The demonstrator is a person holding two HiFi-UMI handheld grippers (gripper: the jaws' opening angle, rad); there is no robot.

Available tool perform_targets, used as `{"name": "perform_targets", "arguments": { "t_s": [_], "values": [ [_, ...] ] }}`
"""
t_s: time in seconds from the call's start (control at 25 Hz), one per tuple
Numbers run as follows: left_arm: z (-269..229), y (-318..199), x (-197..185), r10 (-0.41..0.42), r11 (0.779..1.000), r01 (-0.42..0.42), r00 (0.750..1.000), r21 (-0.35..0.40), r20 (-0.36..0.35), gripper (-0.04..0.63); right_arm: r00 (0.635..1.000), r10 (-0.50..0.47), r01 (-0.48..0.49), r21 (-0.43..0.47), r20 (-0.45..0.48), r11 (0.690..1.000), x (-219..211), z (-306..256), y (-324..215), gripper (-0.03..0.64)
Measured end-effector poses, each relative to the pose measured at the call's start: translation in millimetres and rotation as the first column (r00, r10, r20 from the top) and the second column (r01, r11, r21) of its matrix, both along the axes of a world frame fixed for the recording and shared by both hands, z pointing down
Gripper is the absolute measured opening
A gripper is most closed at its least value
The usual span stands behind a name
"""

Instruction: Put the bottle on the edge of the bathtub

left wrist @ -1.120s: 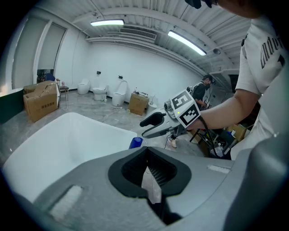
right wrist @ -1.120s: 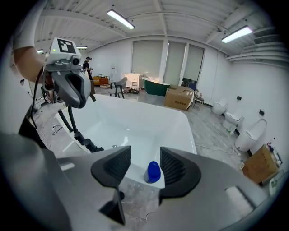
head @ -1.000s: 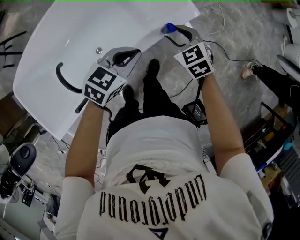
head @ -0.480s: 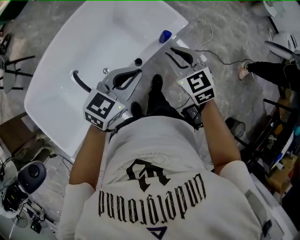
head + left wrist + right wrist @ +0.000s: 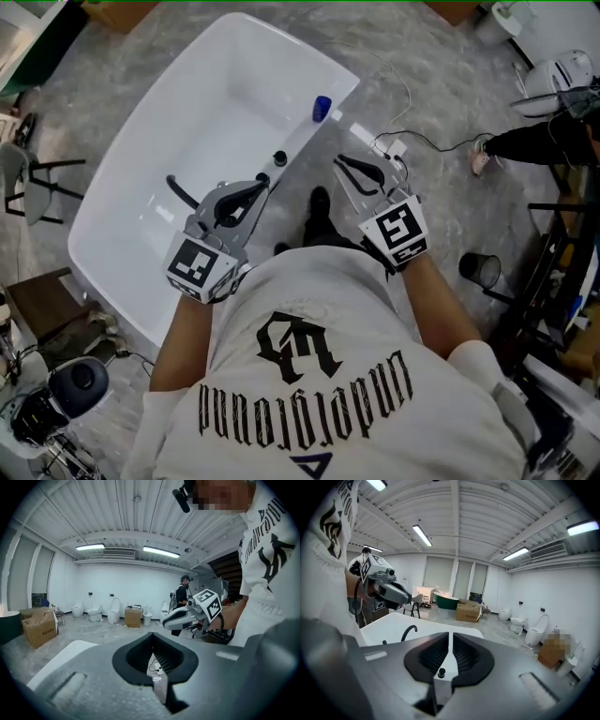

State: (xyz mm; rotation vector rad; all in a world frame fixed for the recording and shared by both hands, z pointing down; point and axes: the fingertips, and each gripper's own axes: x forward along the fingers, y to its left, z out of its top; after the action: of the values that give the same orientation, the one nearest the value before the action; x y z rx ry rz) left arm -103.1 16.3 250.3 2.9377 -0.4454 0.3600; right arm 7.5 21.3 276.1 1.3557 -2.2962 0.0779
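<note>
Grey right gripper (image 5: 339, 160) jaws, just closing to a sliver, pinch nothing; left gripper (image 5: 266, 185) pressed together, empty; bottle (image 5: 322, 108) stands beyond both.

Far beyond the left gripper's fingers (image 5: 127, 662), a row of white toilets (image 5: 114, 611) lined the back wall beside a small cardboard box (image 5: 133, 618), and an open carton (image 5: 40, 627) sat well to their left. Ahead of the right gripper's fingers (image 5: 472, 660) stood a dark green tub (image 5: 447, 600) and a brown carton (image 5: 468, 611), with a chair (image 5: 415, 604) further left. A black cup (image 5: 480, 270) stood on the floor to their right.
</note>
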Motion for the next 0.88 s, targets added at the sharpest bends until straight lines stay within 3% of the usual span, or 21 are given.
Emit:
{"name": "perform_targets", "arguments": {
  "t_s": [0.52,0.88],
  "values": [
    [-20.4,-1.5,-29.9,-0.063,0.997,0.063,0.998,0.036,-0.013,0.006,1.000,0.006,-0.006,0.021,0.027,1.000,-0.5,-28.4,20.0,0.002],
    [-29.6,18.4,-49.9,-0.039,0.999,0.040,0.998,0.023,-0.052,0.006,1.000,0.019,-0.019,-0.015,0.015,1.000,-23.1,-38.3,55.9,0.002]
  ]
}}
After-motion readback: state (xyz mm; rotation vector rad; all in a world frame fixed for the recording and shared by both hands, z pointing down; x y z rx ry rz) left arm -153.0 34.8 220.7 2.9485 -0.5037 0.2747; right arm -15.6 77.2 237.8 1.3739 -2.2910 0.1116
